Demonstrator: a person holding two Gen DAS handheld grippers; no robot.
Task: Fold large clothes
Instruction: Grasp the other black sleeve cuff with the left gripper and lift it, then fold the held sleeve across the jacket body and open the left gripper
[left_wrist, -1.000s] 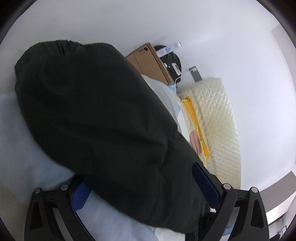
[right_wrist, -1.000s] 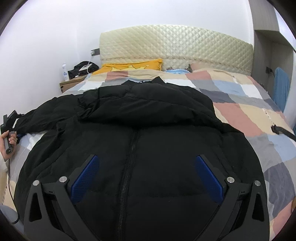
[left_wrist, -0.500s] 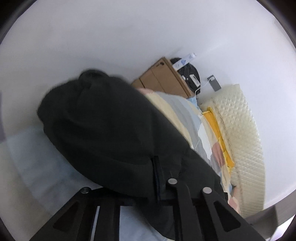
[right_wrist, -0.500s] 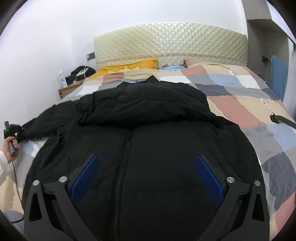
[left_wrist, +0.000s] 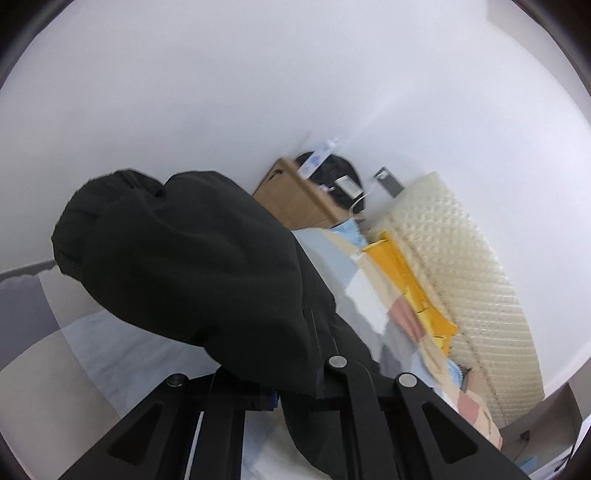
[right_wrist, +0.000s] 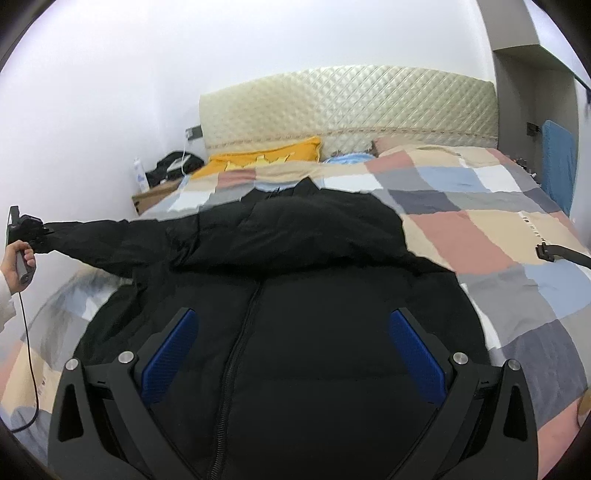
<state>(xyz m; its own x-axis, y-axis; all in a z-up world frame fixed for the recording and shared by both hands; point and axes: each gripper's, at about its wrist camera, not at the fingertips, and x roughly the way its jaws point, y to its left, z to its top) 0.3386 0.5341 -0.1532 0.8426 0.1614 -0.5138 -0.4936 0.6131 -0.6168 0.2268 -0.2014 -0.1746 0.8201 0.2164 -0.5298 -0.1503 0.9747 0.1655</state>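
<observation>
A black puffer jacket (right_wrist: 303, 295) lies front up, zipped, on the patchwork bed (right_wrist: 480, 236). Its left sleeve (right_wrist: 110, 236) is stretched out level past the bed's left side. My left gripper (left_wrist: 295, 387) is shut on the end of that sleeve (left_wrist: 192, 258), whose cuff bulges above the fingers; it also shows in the right wrist view (right_wrist: 26, 229) at the far left, held by a hand. My right gripper (right_wrist: 291, 350) is open and empty, hovering over the jacket's lower front, with its blue pads (right_wrist: 417, 362) on either side of the zipper.
A quilted cream headboard (right_wrist: 347, 103) and a yellow pillow (right_wrist: 266, 158) are at the far end. A wooden nightstand (right_wrist: 155, 192) with a bottle and a black bag stands by the left wall. A dark strap (right_wrist: 554, 253) lies on the bed at right.
My left gripper closed on the sleeve and pulled it up and outward to the left, stretching it straight. My right gripper stayed open over the jacket's front.
</observation>
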